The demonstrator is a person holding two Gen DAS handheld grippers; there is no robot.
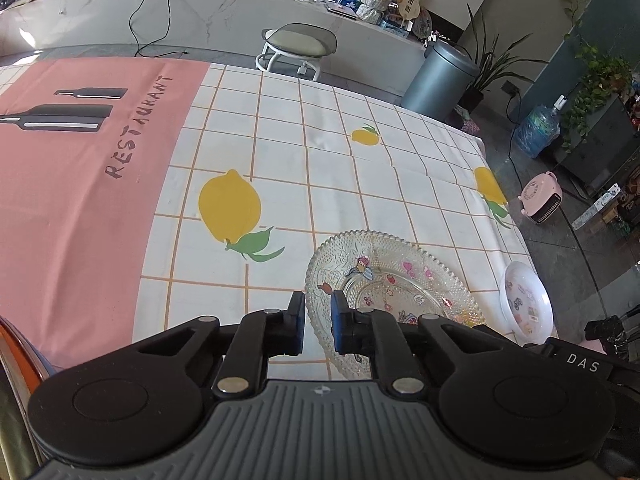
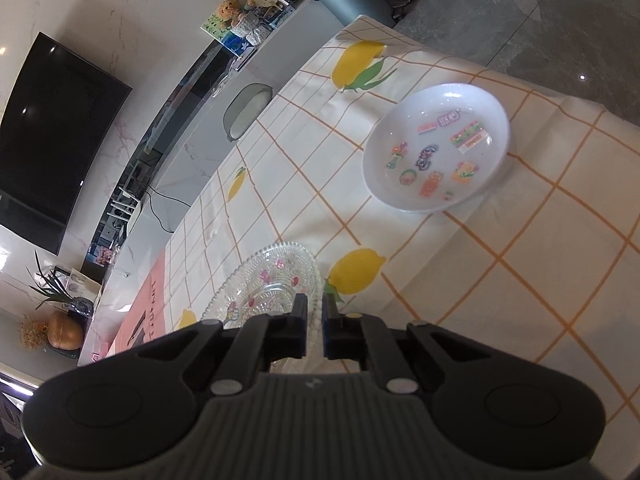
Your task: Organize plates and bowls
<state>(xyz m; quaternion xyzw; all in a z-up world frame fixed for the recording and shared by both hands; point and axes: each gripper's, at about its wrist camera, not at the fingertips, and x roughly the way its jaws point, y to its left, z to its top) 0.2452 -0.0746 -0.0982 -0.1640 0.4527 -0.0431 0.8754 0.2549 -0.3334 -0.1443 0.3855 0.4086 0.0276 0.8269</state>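
A clear glass plate (image 1: 400,276) with a beaded rim and cartoon stickers lies on the lemon-print tablecloth (image 1: 320,160). My left gripper (image 1: 318,312) is shut on its near-left rim, and the rim runs between the blue pads. In the right wrist view the same glass plate (image 2: 272,280) sits low at centre-left. My right gripper (image 2: 315,312) is shut on its right rim, with the glass edge in the narrow gap between the fingers. A white stickered bowl (image 2: 436,148) stands apart, farther along the table near its edge, and the white bowl (image 1: 526,300) shows beyond the plate.
A pink cloth (image 1: 80,184) printed RESTAURANT covers the table's left part. Past the far table edge stand a stool (image 1: 298,46) and a grey bin (image 1: 438,76). A pink heater (image 1: 540,198) and a water bottle (image 1: 536,130) sit on the floor to the right.
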